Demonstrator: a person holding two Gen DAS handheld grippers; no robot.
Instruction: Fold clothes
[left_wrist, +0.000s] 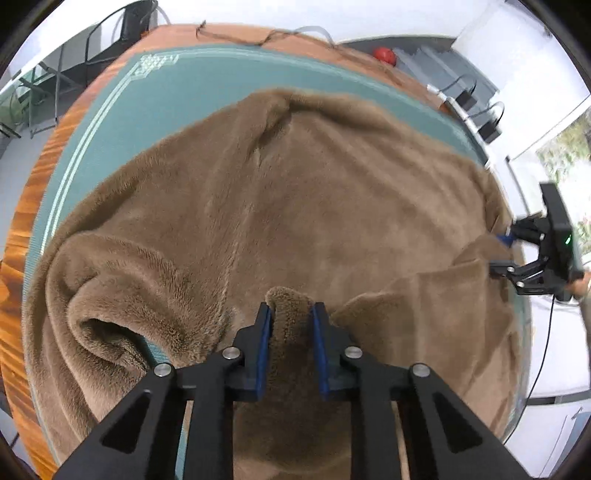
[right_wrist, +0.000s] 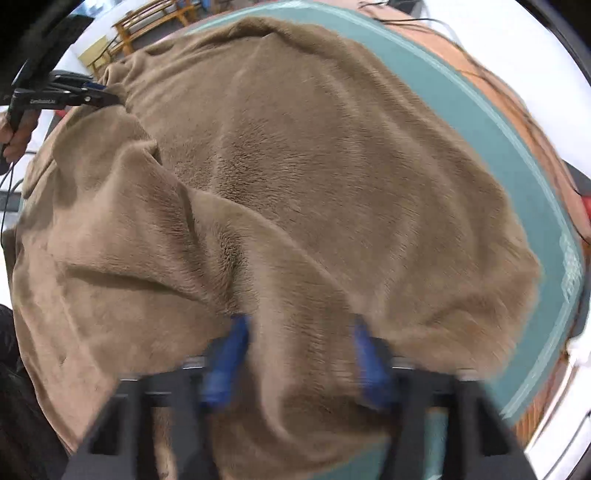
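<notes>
Left wrist view, L to R: wooden table (left_wrist: 26, 236) edge, then green mat (left_wrist: 110, 122) w/ pale border lines, both beyond and left of the jaws. Brown plush garment (left_wrist: 295, 206) covers most of the mat ahead of the jaws; a rolled fold lies just left of them. Left gripper (left_wrist: 291, 314): jaws nearly together, blue pads pinching a raised ridge of the garment between them. Far right, right gripper (left_wrist: 498, 251) at the garment's edge, a hand behind it.

Right wrist view, L to R: left gripper (right_wrist: 110, 94) at upper left, tips on the garment's far edge. Garment (right_wrist: 295, 166) fills the field ahead of the jaws. Right gripper (right_wrist: 299, 332): blurred; fabric bunches between the blue pads, apparently clamped. Mat (right_wrist: 498, 122) strip right of the jaws.
</notes>
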